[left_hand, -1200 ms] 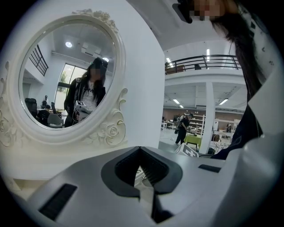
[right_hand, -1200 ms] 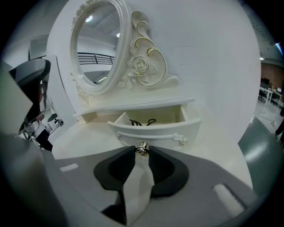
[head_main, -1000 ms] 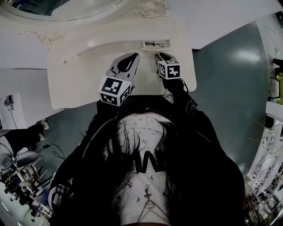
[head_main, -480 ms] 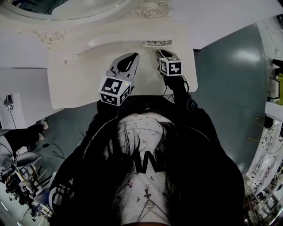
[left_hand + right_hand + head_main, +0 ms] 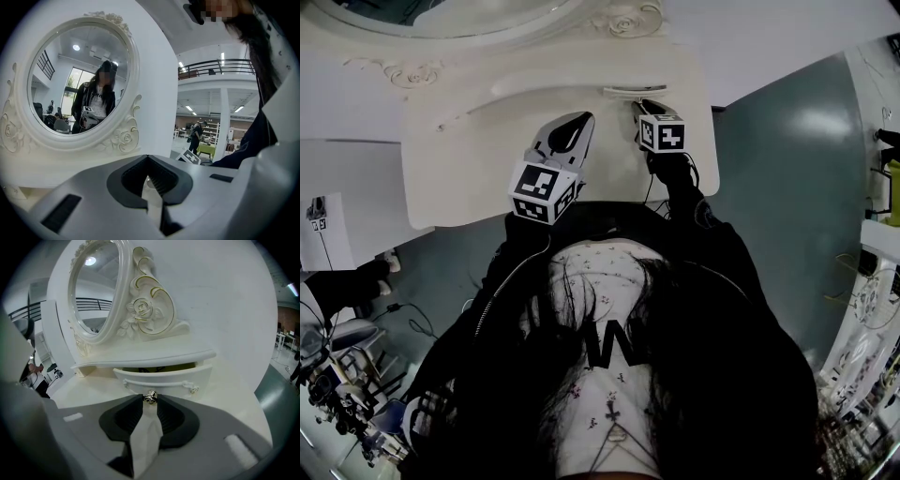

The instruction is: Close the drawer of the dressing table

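Head view: the drawer (image 5: 634, 89) sits under the desk's (image 5: 459, 178) far edge, open only a slit, with its length along that edge. The right gripper (image 5: 639, 104) meets its front; the left gripper (image 5: 584, 117) hangs beside, farther off.

Left gripper view: fingers pressed together, empty.

Right gripper view: fingers pinch the knob (image 5: 150, 397), with the drawer straight ahead. Something dark shows inside.

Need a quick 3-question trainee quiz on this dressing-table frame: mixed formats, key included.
1. True or false: the drawer is fully shut.
2. What sits between the jaws of the right gripper? A) the knob B) a comb C) nothing
3. Fill in: the ___ gripper holds nothing.
Key: 1 false, a dark gap shows above the drawer front. 2 A. 3 left gripper, with its jaws together.
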